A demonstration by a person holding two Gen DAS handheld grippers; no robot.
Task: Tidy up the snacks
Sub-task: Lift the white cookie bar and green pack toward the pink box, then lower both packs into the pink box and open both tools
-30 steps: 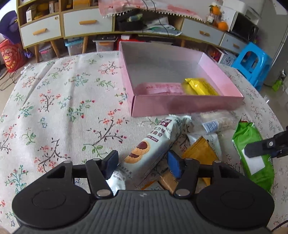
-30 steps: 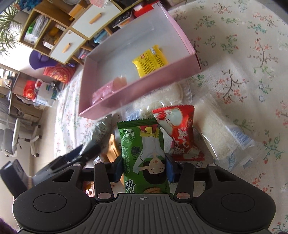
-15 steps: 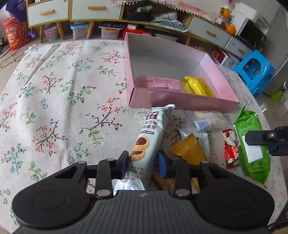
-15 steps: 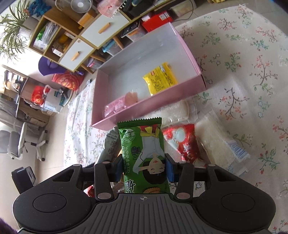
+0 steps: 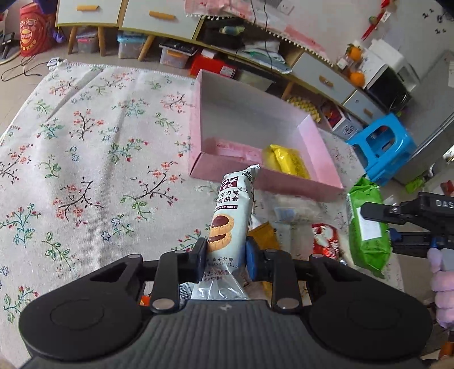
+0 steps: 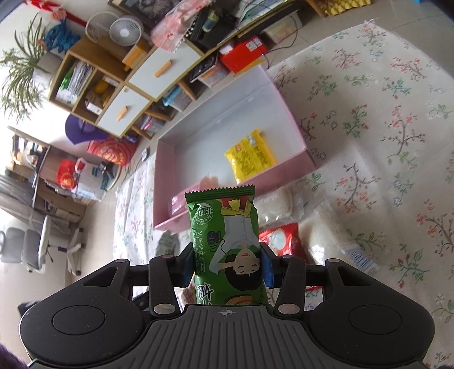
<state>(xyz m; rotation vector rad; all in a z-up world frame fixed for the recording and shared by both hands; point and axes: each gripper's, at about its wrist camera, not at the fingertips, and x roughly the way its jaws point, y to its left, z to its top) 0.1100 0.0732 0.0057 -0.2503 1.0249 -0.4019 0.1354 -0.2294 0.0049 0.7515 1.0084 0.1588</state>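
A long white cookie pack [image 5: 234, 210] stands tilted off the floral cloth between my left gripper's [image 5: 226, 254] pads, which press its sides as the jaws are closing. My right gripper [image 6: 227, 264] is shut on a green snack pack [image 6: 224, 227], held above the table; the same green snack pack [image 5: 366, 227] shows at the right of the left wrist view. Ahead of both lies the open pink box [image 5: 283, 184], its near wall [image 6: 286, 173] facing me. Inside it are a yellow pack [image 6: 251, 159] and a pink pack [image 5: 238, 149].
Loose snacks lie in front of the box: a red pack [image 6: 279, 241], an orange pack [image 5: 262, 235] and clear packs of white crackers [image 6: 326, 235]. A blue stool [image 5: 383, 144] stands beyond the table's right edge. Low cabinets [image 5: 159, 20] line the far wall.
My left jaws narrowed from wide apart onto the cookie pack and raised it off the cloth. My right gripper rose with the green pack, away from the red pack.
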